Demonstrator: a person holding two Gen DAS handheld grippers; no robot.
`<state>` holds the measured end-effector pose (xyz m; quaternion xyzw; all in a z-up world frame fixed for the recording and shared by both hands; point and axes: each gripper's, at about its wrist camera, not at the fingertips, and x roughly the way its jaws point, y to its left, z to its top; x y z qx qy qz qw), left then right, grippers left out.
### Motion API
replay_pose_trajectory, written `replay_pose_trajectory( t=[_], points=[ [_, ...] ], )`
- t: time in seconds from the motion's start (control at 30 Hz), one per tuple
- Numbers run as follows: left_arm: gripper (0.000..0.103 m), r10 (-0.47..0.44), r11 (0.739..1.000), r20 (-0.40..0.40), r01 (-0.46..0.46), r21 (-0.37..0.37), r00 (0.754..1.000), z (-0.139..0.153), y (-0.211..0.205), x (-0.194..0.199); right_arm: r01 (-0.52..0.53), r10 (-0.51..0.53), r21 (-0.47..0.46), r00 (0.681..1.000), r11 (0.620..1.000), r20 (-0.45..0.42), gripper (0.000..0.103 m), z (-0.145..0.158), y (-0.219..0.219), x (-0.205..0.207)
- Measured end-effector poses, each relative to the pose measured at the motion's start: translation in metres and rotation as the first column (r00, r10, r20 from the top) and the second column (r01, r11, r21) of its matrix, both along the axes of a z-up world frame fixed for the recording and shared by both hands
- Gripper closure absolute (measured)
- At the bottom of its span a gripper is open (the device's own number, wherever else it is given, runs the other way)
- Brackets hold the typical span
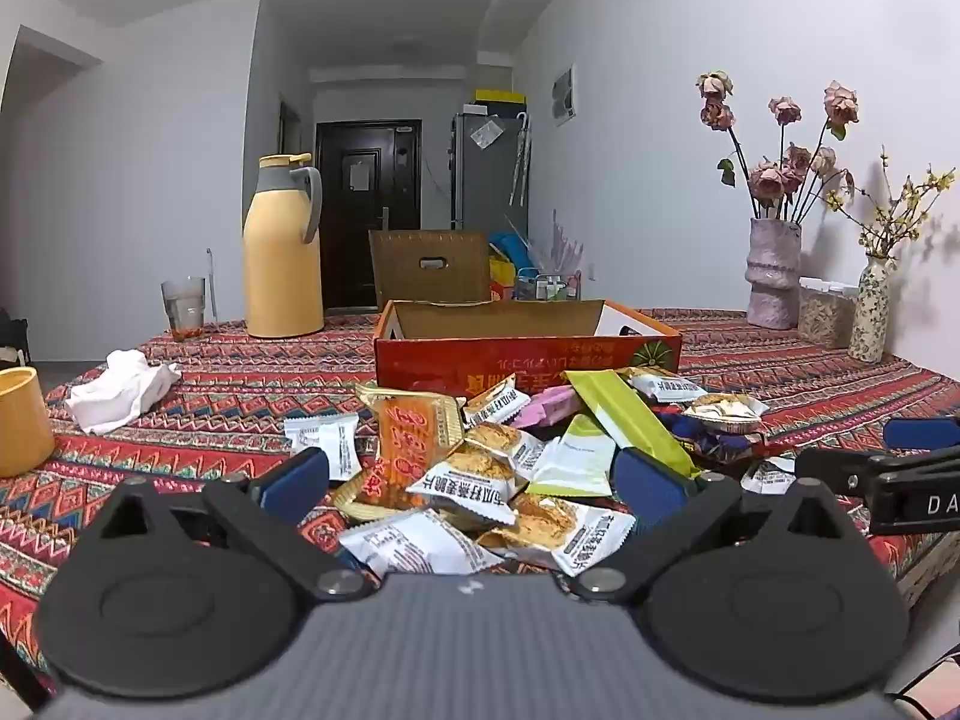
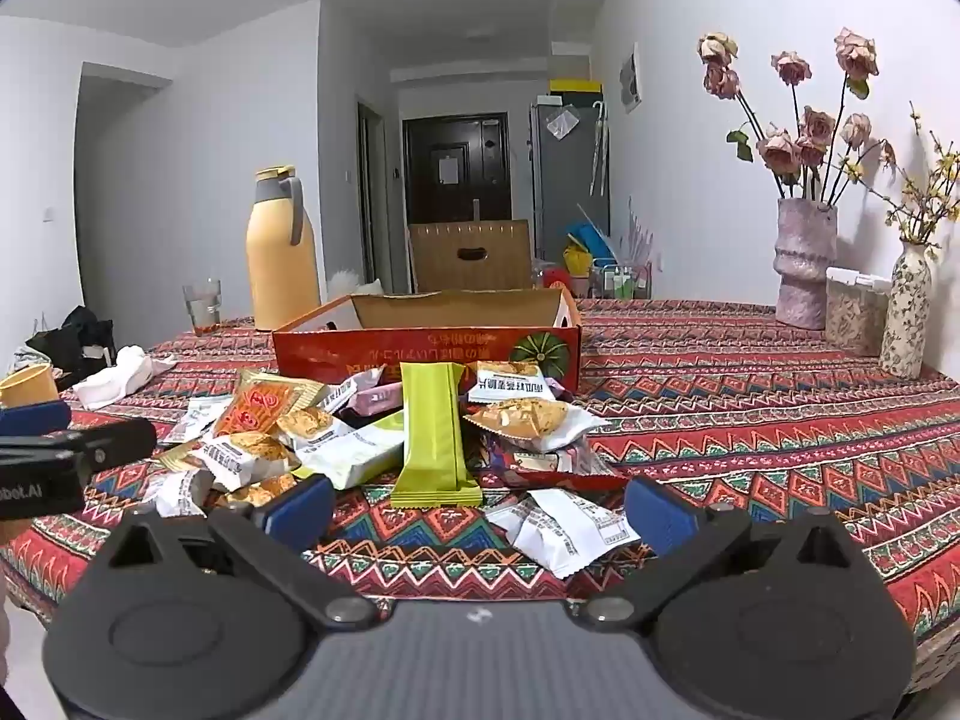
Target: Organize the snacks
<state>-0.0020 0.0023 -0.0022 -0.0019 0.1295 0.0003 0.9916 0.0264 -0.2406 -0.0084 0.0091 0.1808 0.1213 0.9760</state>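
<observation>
Left wrist view: left gripper [image 1: 471, 480] jaws wide apart over the near snacks [image 1: 480, 462], gripping nothing. Right gripper [image 2: 480, 510] likewise spread, empty, above a white packet [image 2: 564, 525]. Snacks pile before the open red box [image 2: 426, 354] on the patterned tablecloth [image 2: 750, 420]; yellow flask [image 1: 282, 252] far left, vases [image 2: 804, 264] right, dark door [image 2: 456, 171] beyond.

Yellow cup [image 1: 21, 420] — cut off at edge.

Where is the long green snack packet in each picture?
Left wrist view: the green packet lies right of middle, slanting, on the snack pile.
Right wrist view: the green packet lies near the middle, pointing straight away.
Shared landmark: the red box just behind it.
</observation>
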Motion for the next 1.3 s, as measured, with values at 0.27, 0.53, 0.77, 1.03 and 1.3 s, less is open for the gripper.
replay_pose_trajectory(
  t=[0.27, 0.53, 0.77, 1.03, 1.3],
  points=[
    [0.0, 0.001, 1.0, -0.018, -0.001, 0.006, 1.0, -0.006, 0.001, -0.002, -0.003, 0.003, 0.008, 1.0, 1.0, -0.023, 0.0, -0.001, 0.0, -0.005],
    [0.0, 0.013, 1.0, -0.004, -0.013, 0.005, 1.0, -0.007, -0.003, -0.006, 0.002, -0.002, 0.002, 1.0, 1.0, 0.001, 0.0, 0.004, -0.003, -0.012],
    [0.0, 0.011, 1.0, 0.0, -0.011, 0.003, 1.0, -0.007, -0.004, -0.007, 0.005, -0.005, 0.006, 1.0, 1.0, -0.007, 0.0, -0.003, -0.001, -0.008],
    [0.0, 0.012, 1.0, 0.002, -0.012, 0.0, 1.0, -0.007, -0.004, -0.007, 0.004, -0.004, 0.009, 1.0, 1.0, -0.01, 0.0, -0.003, -0.001, -0.007],
    [0.0, 0.011, 1.0, 0.005, -0.011, -0.002, 1.0, -0.006, -0.005, -0.008, 0.003, -0.003, 0.01, 1.0, 1.0, -0.011, 0.0, -0.004, 0.0, -0.006]
  ],
)
